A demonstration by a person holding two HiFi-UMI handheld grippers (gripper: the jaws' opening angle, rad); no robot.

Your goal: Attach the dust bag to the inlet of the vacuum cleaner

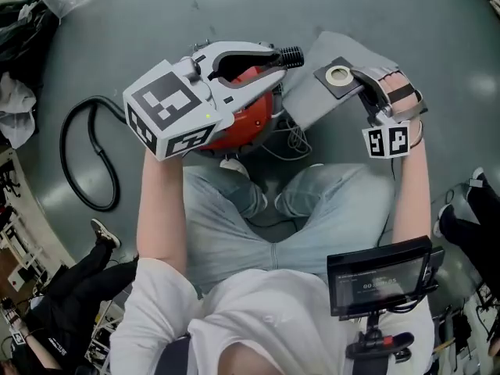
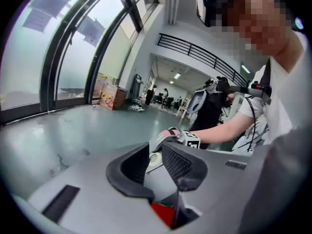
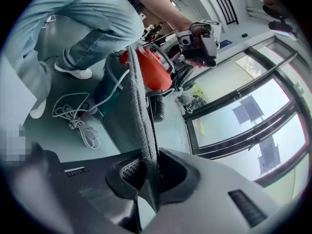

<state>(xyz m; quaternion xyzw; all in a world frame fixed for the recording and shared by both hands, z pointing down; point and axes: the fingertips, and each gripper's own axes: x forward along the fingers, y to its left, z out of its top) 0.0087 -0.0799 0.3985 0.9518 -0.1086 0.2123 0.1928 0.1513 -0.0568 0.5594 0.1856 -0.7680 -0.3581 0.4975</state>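
Observation:
The red vacuum cleaner (image 1: 244,131) stands on the grey floor in front of the person's knees. My left gripper (image 1: 283,61) hovers just over it, open, with nothing between its black pads; in the left gripper view (image 2: 155,165) the red body (image 2: 163,216) shows below the jaws. The grey dust bag (image 1: 311,94) hangs to the right of the vacuum, its dark collar with a white ring (image 1: 338,75) facing up. My right gripper (image 1: 364,86) is shut on the bag next to the collar. The right gripper view (image 3: 146,173) shows the bag (image 3: 138,106) edge-on, pinched between the pads, with the vacuum (image 3: 153,72) behind.
A black hose (image 1: 82,158) loops on the floor at the left. A white power cord (image 3: 78,118) lies bundled by the vacuum and the person's shoes. The person's bent legs (image 1: 266,209) are close behind the vacuum. A small screen (image 1: 379,276) hangs at the chest. Clutter lines the left edge.

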